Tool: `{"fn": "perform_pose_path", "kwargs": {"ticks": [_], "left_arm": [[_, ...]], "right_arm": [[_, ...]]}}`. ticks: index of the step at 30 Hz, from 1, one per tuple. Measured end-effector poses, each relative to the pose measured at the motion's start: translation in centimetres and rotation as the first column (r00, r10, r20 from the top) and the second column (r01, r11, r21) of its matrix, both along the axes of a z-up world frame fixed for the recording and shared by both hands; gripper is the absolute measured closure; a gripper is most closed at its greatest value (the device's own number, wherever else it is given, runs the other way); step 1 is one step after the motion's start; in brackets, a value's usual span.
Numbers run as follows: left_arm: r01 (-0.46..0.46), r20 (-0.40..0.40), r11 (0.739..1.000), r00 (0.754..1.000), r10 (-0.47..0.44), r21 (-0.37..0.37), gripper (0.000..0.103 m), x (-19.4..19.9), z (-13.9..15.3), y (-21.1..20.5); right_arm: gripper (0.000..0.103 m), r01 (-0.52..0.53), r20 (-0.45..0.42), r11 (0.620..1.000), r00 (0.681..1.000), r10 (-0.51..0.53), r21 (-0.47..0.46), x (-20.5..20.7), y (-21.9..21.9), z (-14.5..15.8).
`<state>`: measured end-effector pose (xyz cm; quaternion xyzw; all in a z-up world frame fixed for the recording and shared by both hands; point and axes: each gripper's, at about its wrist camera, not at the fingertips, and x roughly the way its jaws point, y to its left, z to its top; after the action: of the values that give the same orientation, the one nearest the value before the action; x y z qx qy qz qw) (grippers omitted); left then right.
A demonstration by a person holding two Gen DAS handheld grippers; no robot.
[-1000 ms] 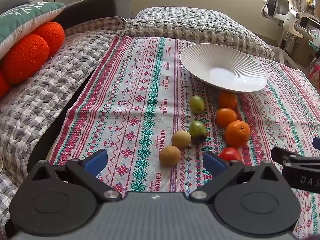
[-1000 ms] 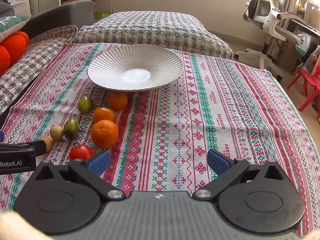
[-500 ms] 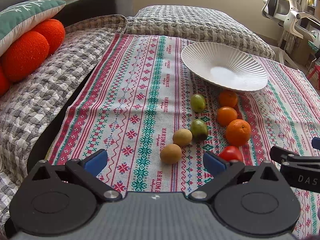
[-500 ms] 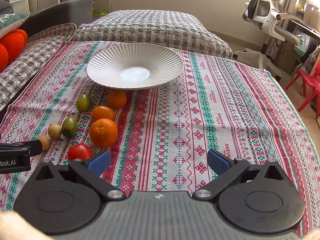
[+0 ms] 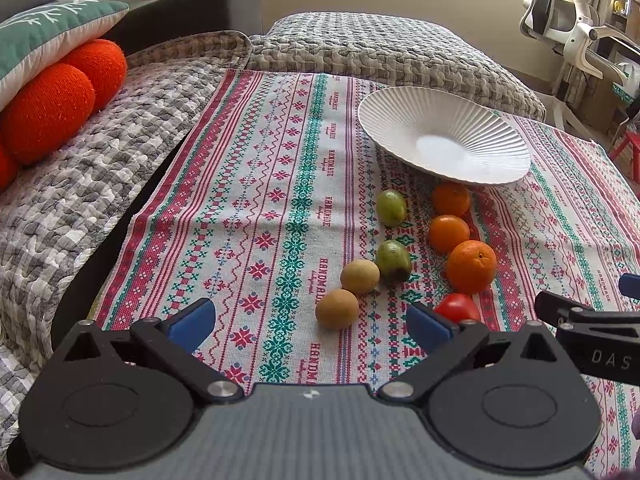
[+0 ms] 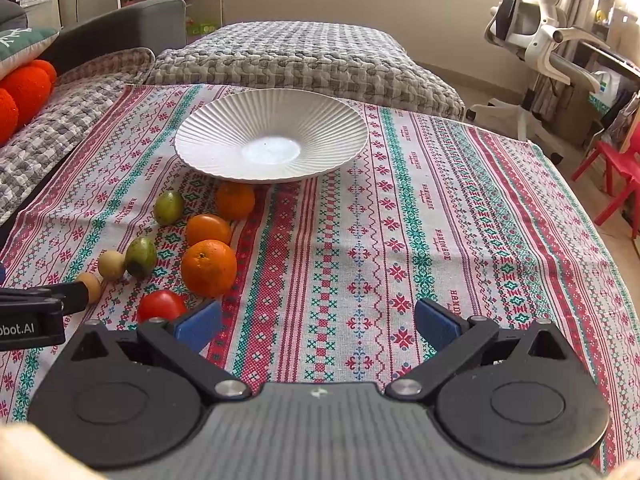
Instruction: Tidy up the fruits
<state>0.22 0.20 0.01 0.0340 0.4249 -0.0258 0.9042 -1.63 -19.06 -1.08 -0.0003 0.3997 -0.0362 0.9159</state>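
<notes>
Blue pads spread wide on both my left gripper [image 5: 310, 326] and right gripper [image 6: 318, 326], holding nothing. Fruit lies loose beyond: nearest a red tomato [image 6: 161, 306], then a big orange [image 6: 208, 267], probably bound for the bare white plate [image 6: 224, 128]. Farther, patterned cloth [image 6: 420, 220], grey quilting, office chair [image 6: 540, 40].

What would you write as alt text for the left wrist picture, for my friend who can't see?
An open left gripper hovers over a striped cloth, facing eight small fruits: three oranges, two green fruits, two tan fruits and a tomato. Behind them sits an empty white plate; the right gripper pokes in from the right.
</notes>
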Motion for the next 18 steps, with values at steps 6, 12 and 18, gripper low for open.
{"fn": "perform_pose_path", "kwargs": {"ticks": [6,12,18], "left_arm": [[0.002,-0.005,1.000,1.000,-0.002,-0.008,0.009,0.09,0.04,0.02],[0.007,-0.009,1.000,1.000,-0.007,-0.017,0.009,0.16,0.02,-0.02],[0.004,-0.002,1.000,1.000,-0.004,-0.018,0.008,0.06,0.15,0.26]], "right_arm": [[0.000,0.001,0.000,1.000,1.000,-0.001,0.000,0.01,-0.02,-0.01],[0.000,-0.002,0.001,1.000,1.000,0.002,0.005,0.02,-0.05,0.04],[0.000,0.006,0.004,1.000,1.000,-0.007,0.009,0.12,-0.02,0.15]]}}
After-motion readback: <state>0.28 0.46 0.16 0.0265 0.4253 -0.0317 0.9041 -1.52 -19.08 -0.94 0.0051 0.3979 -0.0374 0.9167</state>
